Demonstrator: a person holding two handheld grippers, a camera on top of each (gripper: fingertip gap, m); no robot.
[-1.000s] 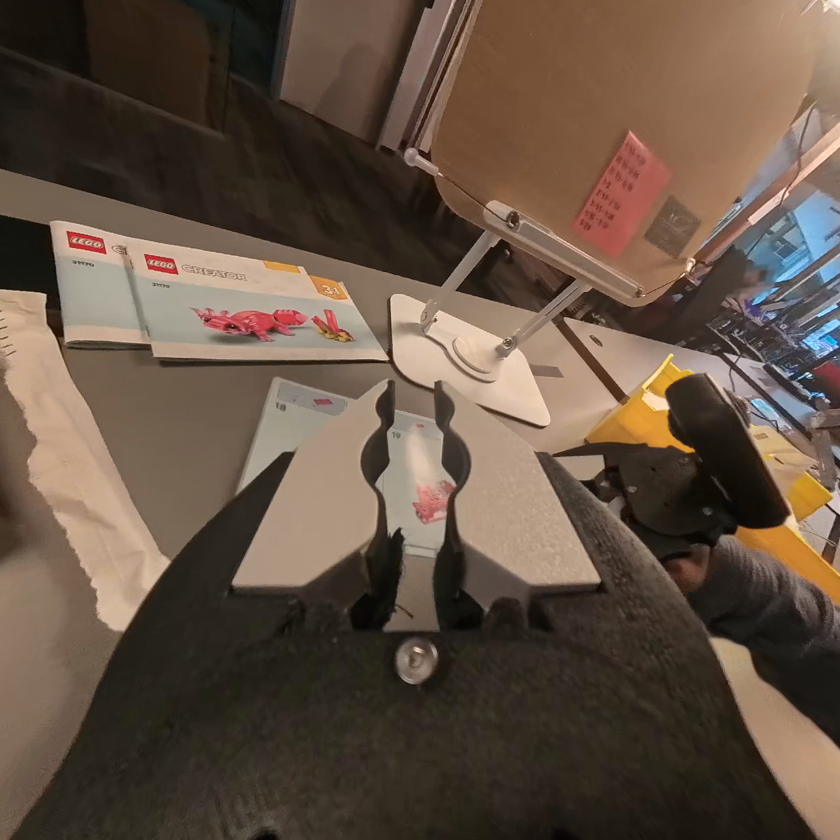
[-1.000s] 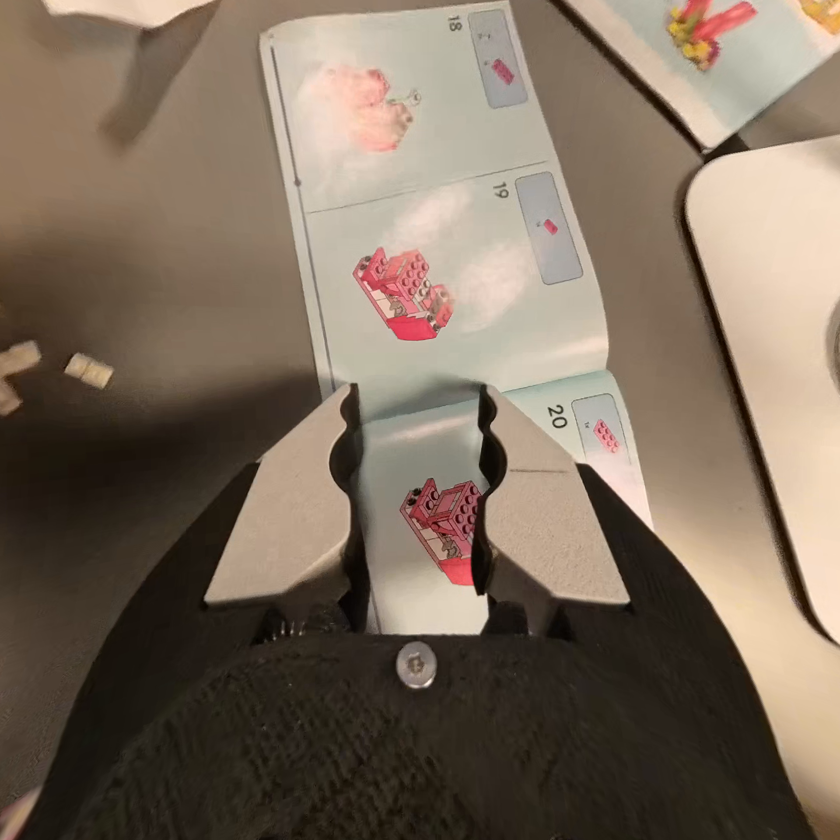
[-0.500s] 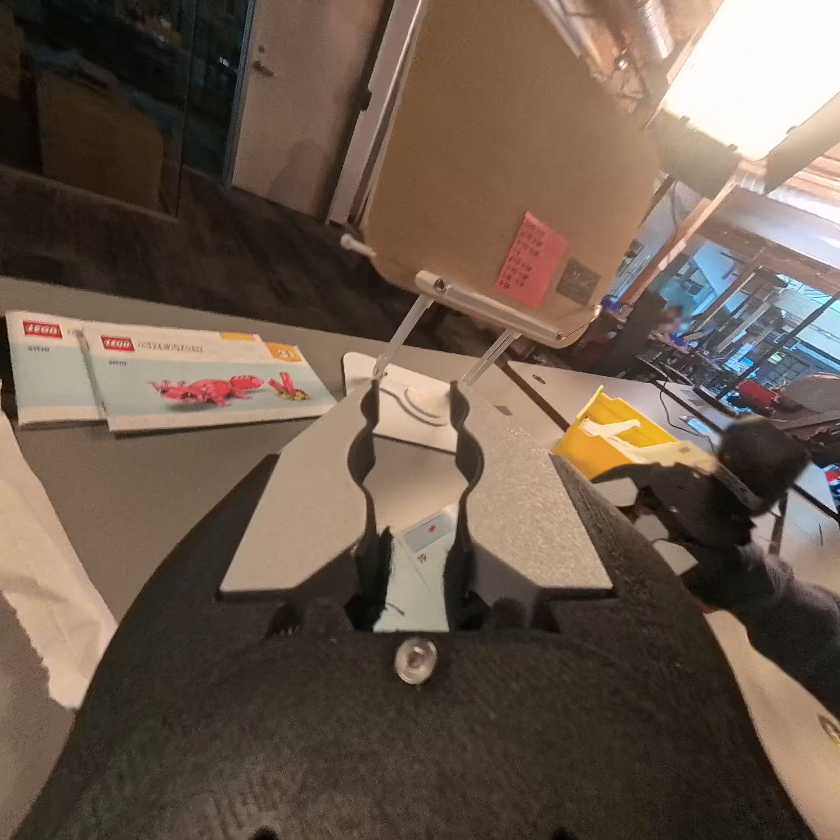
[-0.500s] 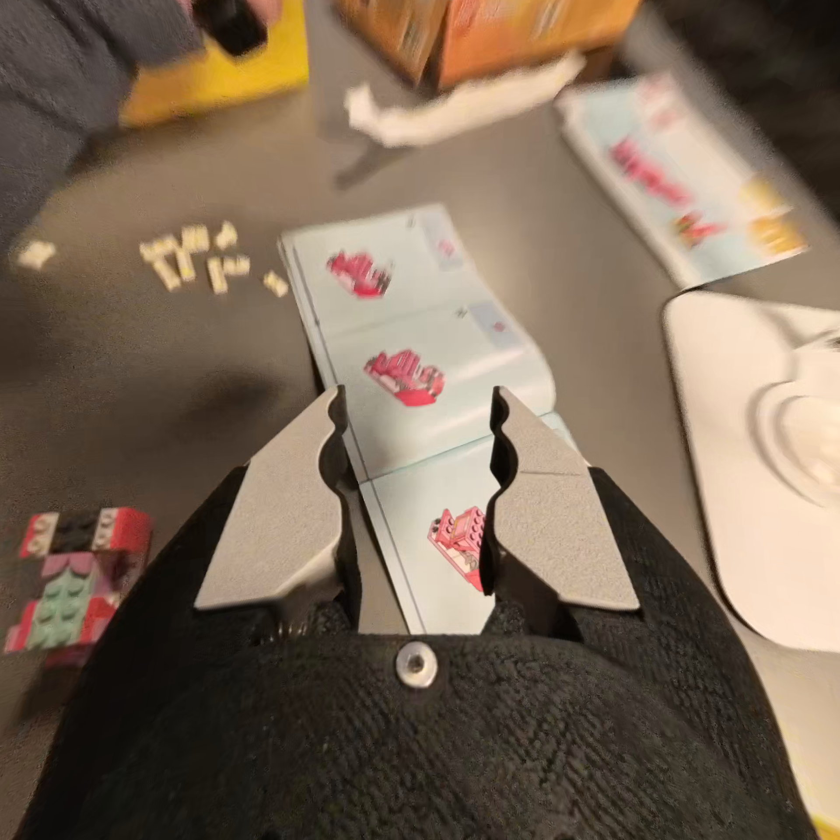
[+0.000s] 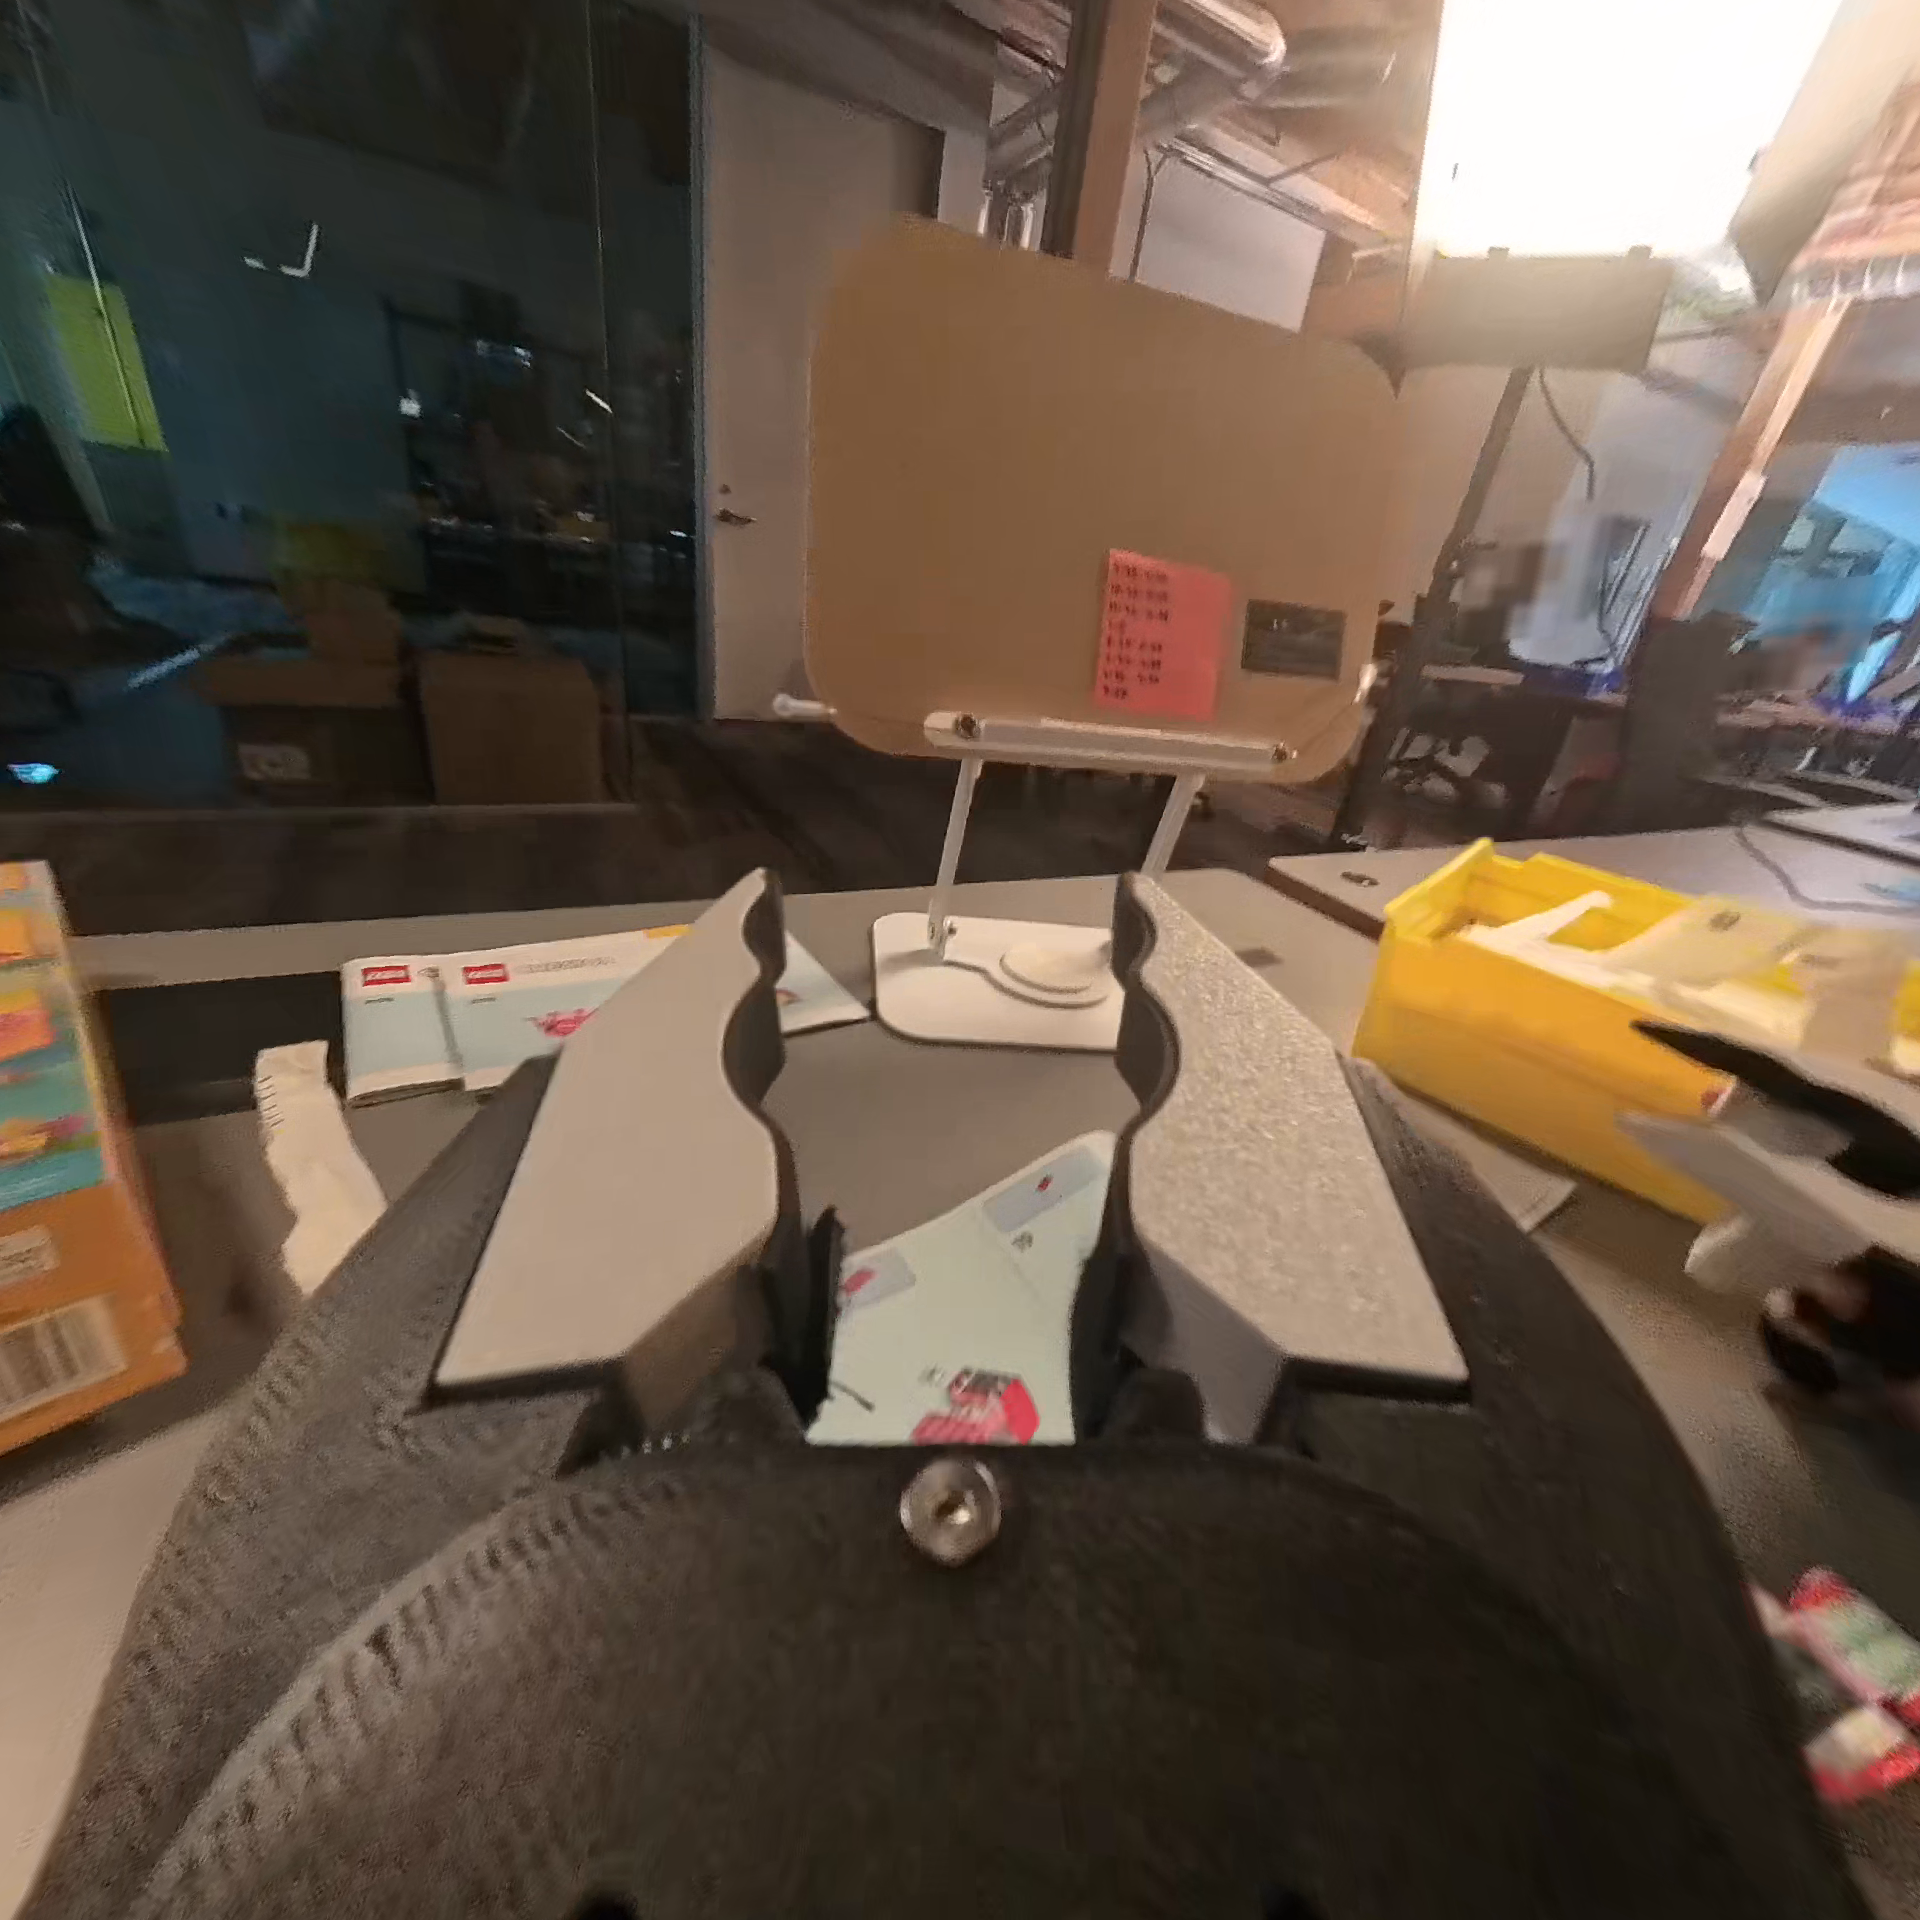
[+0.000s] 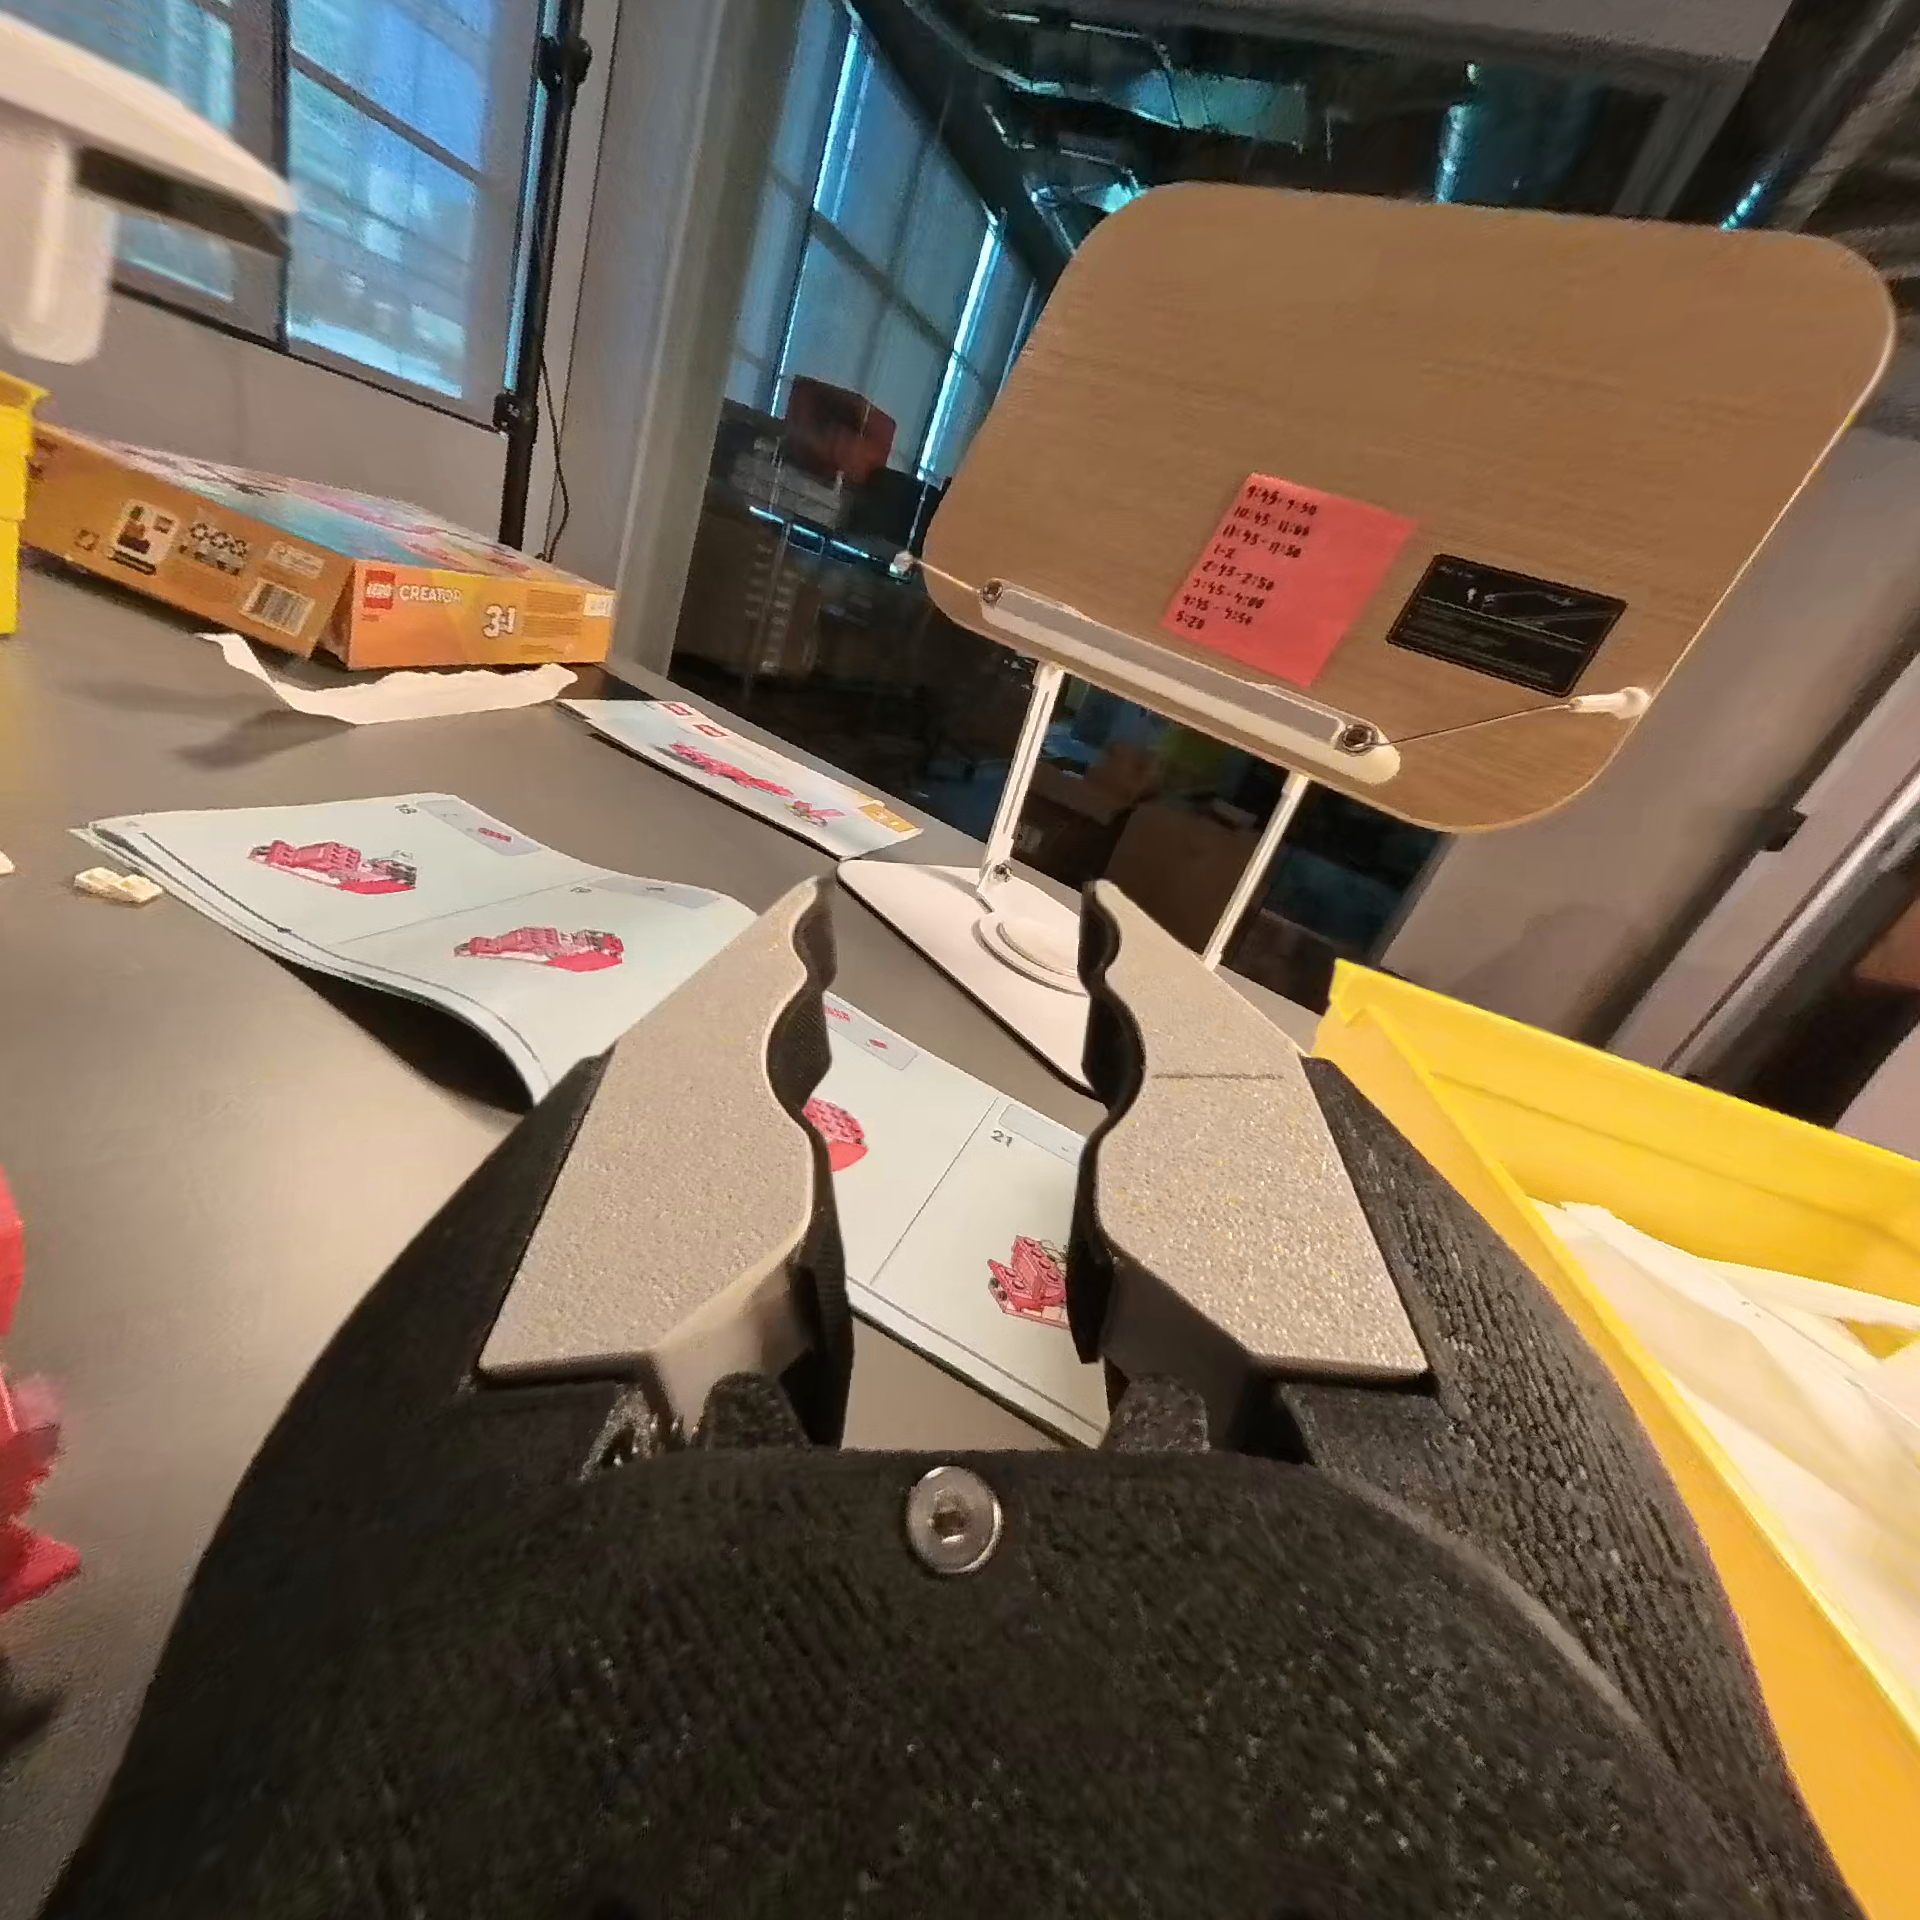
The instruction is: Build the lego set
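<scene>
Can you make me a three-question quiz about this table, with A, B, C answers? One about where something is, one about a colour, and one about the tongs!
1. Where is the open instruction booklet?
A. flat on the table
B. on the wooden stand
C. in the yellow bin

2. What colour is the sticky note on the stand?
A. green
B. pink
C. blue

3. How are the right tongs?
A. shut on a brick
B. shut on paper
C. open

Answers: 1 A, it lies on the grey tabletop. 2 B, it looks pink. 3 C, nothing sits between the spread fingers.
</scene>
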